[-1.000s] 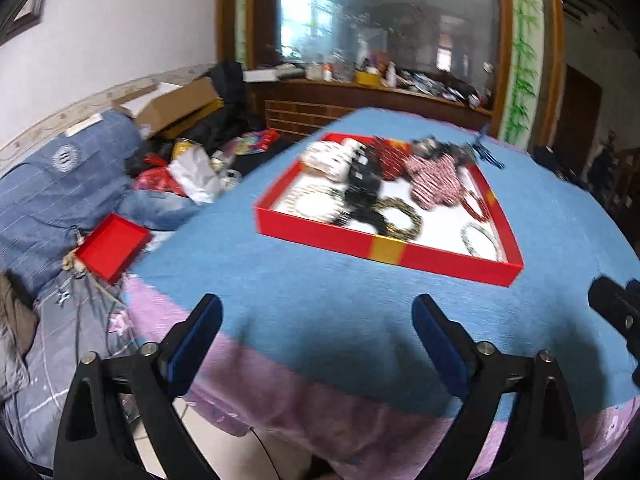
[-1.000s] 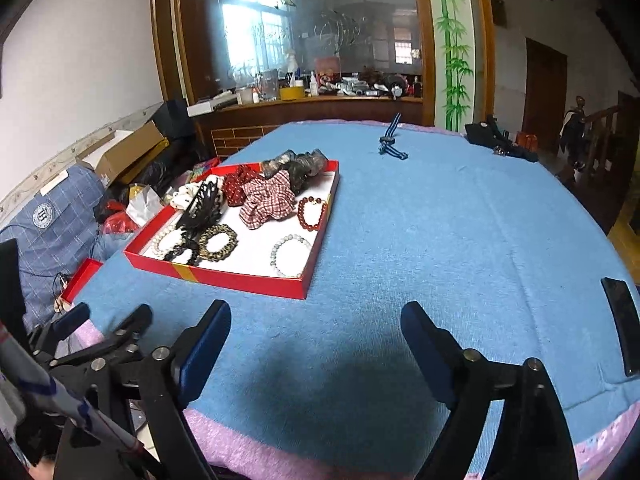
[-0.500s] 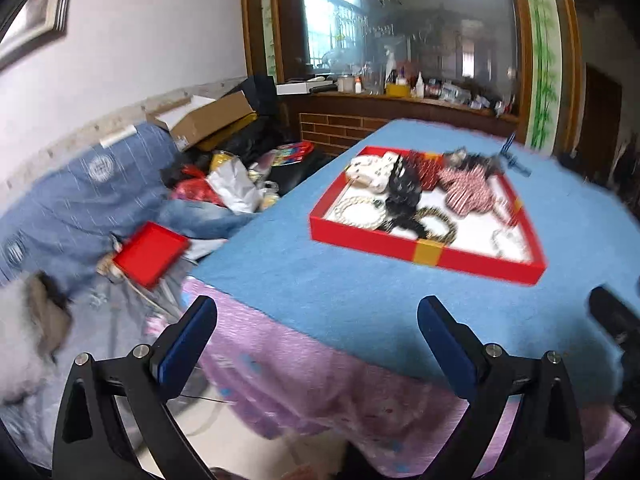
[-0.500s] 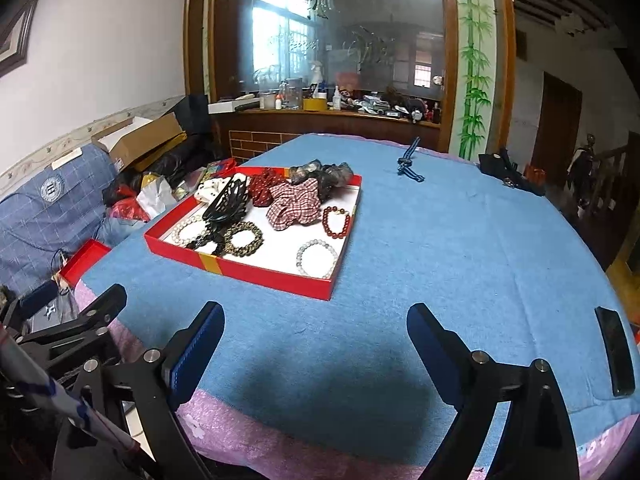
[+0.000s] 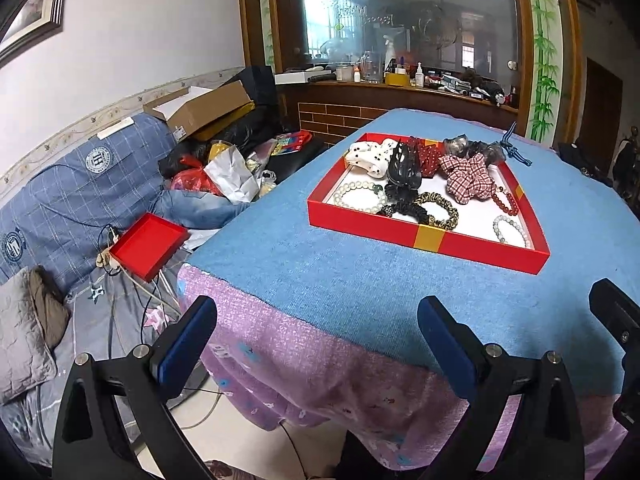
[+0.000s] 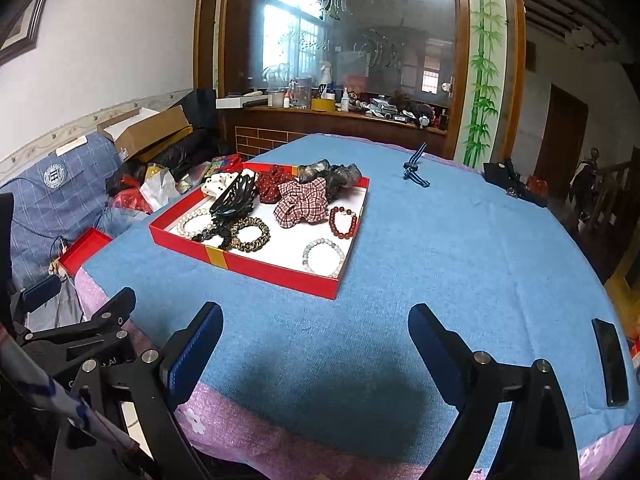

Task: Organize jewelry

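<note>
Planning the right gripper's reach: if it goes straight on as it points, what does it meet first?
Probably the blue tablecloth; the right gripper, jaws open, has nothing nearer ahead. The red tray lies slightly left. Depth is unclear.

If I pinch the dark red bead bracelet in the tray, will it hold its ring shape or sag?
The dark red bead bracelet is a loop of separate round beads, so it will probably sag into a hanging loop. The beads look smooth and glossy, so the pads may slip between them. It lies flat on the white floor of the red tray, so a push would likely slide it rather than roll it.
</note>
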